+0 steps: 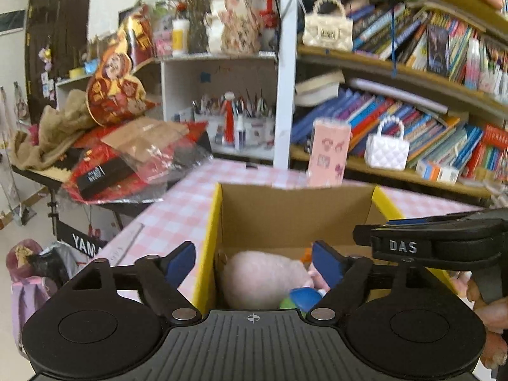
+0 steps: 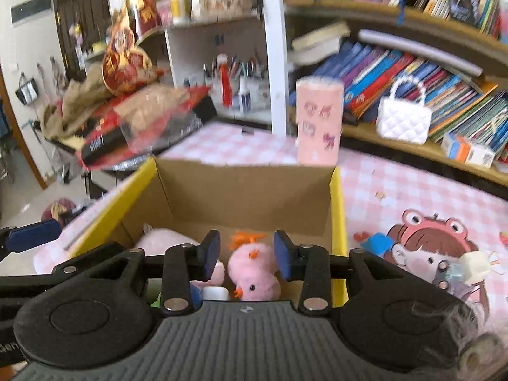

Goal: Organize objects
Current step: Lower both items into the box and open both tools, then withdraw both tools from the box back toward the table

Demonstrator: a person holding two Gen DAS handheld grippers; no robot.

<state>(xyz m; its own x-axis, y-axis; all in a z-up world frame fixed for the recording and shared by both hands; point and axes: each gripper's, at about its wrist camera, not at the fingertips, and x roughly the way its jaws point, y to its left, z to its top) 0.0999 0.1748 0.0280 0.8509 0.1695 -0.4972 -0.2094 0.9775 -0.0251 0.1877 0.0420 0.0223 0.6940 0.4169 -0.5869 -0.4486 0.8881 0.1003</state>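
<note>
Right wrist view: my right tool [image 2: 244,255] hangs parted over the box [image 2: 337,200], the pink chick [image 2: 254,274] lying loose inside. My left tool [image 1: 254,262] is spread, empty, above the plush [image 1: 263,277]. I'd lift both straight up, clear of the walls.

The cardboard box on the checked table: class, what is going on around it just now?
A person holds a gripper in each hand over the open cardboard box on the pink checked tablecloth. Soft toys already lie inside: a pink chick and a pale pink plush. The left gripper is open and empty. The right gripper has its fingers parted just above the chick, not pressing it. A pink carton stands behind the box.
</note>
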